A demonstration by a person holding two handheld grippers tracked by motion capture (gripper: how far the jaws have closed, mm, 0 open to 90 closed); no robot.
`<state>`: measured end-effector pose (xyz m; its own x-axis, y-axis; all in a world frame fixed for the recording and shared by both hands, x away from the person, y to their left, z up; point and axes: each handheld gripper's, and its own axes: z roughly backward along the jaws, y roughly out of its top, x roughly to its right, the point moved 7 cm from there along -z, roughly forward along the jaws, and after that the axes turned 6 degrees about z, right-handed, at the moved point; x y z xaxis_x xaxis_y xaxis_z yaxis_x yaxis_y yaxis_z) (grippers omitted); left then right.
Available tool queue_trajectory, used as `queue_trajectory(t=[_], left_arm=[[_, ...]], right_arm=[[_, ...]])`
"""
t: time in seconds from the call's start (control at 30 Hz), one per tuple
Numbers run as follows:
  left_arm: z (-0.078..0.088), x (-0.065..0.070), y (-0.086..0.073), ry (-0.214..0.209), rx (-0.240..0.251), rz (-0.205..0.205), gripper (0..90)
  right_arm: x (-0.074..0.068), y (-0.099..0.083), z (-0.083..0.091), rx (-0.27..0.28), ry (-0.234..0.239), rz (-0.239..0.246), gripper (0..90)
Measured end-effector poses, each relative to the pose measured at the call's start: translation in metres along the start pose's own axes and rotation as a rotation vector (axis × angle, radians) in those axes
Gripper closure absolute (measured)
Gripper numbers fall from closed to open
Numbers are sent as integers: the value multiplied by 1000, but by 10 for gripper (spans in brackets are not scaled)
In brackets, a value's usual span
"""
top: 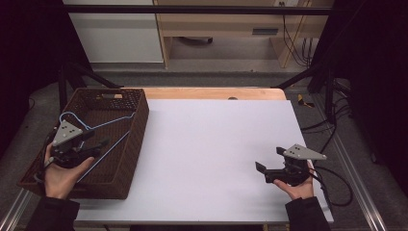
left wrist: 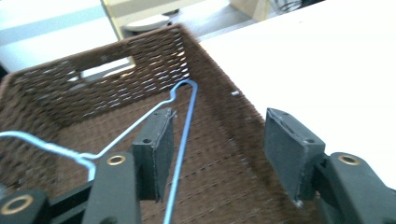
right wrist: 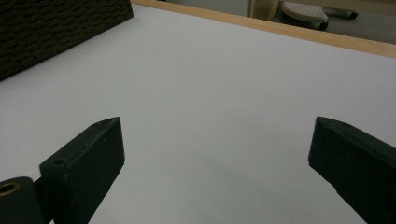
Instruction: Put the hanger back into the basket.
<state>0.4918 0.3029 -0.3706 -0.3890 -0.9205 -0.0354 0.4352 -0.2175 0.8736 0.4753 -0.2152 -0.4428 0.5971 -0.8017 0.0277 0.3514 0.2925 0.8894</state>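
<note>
Dim room, dark curtains at either side, pale cabinets and trailing cables at the back; in the high view, a white-topped table [top: 207,154] with a wooden edge along its far side. At the table's left end, a brown woven basket [top: 130,144], and inside it a blue wire hanger [top: 103,122], hook toward the left wall, one long arm slanting down beside the right wall. Over the near part of the basket, the left tongs [top: 94,144] in the left hand [top: 60,175], grey plate on top, jaws pointing right toward the hanger. At the table's right end, low over the white top, the right tongs [top: 262,171] in the right hand [top: 300,187], jaws pointing left, cable looping off to the right. In the left gripper view, the basket [left wrist: 140,51] seen from inside, handle cut-out in the far wall, the hanger [left wrist: 184,126] lying on the woven floor, its bend up against the far right corner, one blue wire running just beside the inner face of the left jaw; left tongs [left wrist: 217,149] parted, pads pressing on nothing, hanger loose between them. In the right gripper view, bare white table [right wrist: 210,84], wooden edge beyond, a corner of the basket [right wrist: 56,32] at upper left; right tongs [right wrist: 215,158] wide apart with nothing between.
</note>
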Motion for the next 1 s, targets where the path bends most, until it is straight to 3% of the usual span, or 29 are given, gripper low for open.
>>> queue_trajectory(t=[0.03,0.27,0.43,0.6,0.73,1.0], left_arm=[[0,0,0,0,0,0,419],[-2,36,1,-117,54,-1,342],[-7,51,0,-136,73,-23,237],[-13,73,-4,-202,87,-23,157],[-16,85,-11,-243,83,-13,117],[-20,97,-22,-285,82,-10,99]], right_arm=[[0,0,0,0,0,0,41],[0,0,0,5,1,-1,40],[0,1,1,11,2,-1,40],[0,0,2,9,3,5,38],[0,0,3,14,7,-3,37],[0,0,4,26,10,1,37]])
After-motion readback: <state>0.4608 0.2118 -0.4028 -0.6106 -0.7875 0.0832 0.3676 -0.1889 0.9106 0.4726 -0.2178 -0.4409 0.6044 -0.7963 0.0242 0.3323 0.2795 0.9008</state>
